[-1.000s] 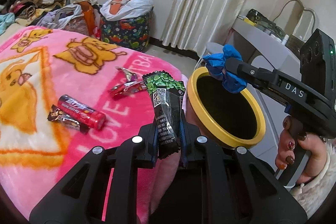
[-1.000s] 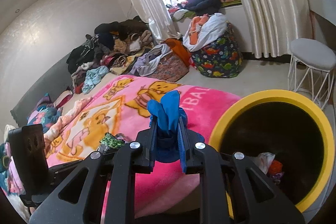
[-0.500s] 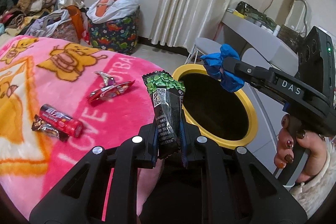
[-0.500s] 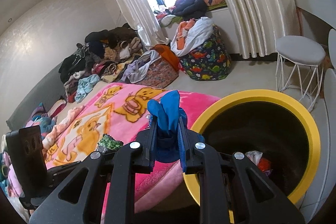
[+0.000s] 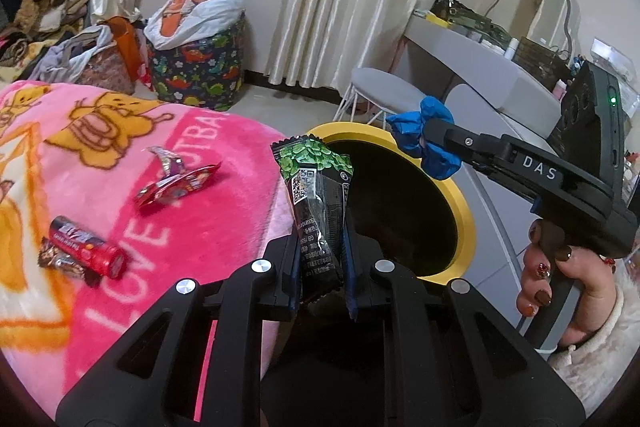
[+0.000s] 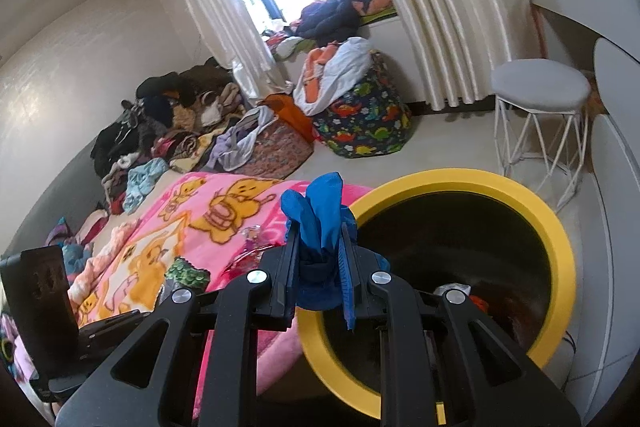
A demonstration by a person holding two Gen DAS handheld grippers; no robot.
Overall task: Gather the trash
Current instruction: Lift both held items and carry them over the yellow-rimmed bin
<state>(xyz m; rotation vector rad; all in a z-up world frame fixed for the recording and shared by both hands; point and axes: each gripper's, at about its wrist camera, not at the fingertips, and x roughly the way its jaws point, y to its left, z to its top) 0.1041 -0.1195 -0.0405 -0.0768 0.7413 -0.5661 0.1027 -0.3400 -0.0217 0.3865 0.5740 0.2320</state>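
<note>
Yellow-rimmed bin [image 5: 466, 223] now sits closer under both grippers than a second ago, so the drop looks near. The left gripper [image 5: 320, 267] has its jaws closed on one black-and-green wrapper [image 5: 316, 195] beside the rim; the right gripper [image 6: 319, 279] clamps one blue cloth [image 6: 320, 223] at the rim's edge. Four pieces remain on the pink blanket [image 5: 224, 203]: one red tube [image 5: 86, 247], three wrappers.

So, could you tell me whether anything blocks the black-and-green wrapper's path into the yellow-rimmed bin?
Nothing visible does. The left gripper holds the wrapper beside the bin, whose mouth is open; the right gripper hangs over its far rim.
</note>
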